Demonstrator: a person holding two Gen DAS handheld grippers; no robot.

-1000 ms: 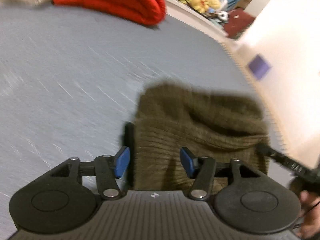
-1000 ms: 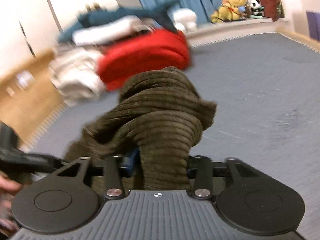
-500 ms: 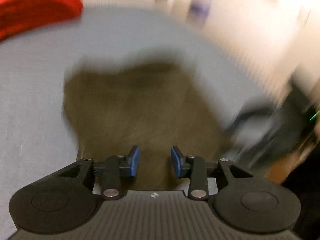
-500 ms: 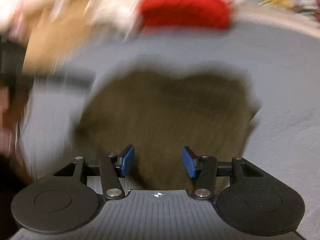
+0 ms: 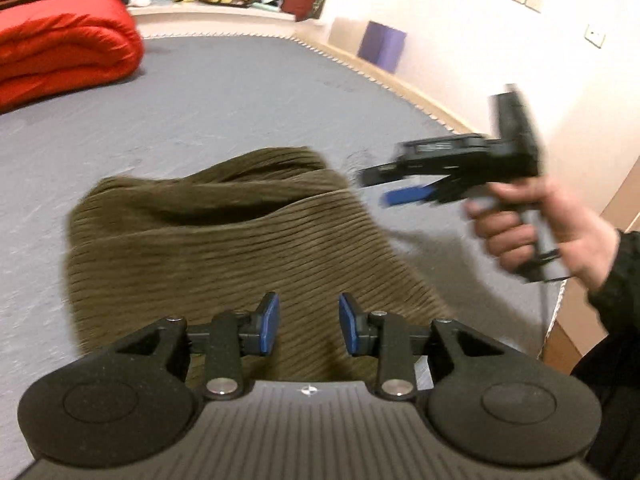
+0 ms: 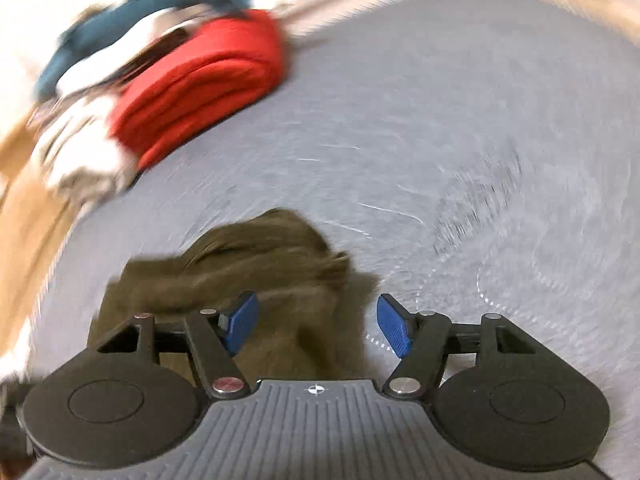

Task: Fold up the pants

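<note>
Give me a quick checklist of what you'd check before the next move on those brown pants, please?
1. Left gripper free of cloth: ok, nothing pinched between its pads.
2. Right gripper free: ok, its jaws are opening, no cloth pinched.
3. Pants resting on the grey surface: ok.
4. Fold neat and flat: not ok, the top layer bulges and gapes.
5. Red folded bedding apart from the pants: ok.
6. Edges lined up: cannot tell, the right wrist view is blurred.
</note>
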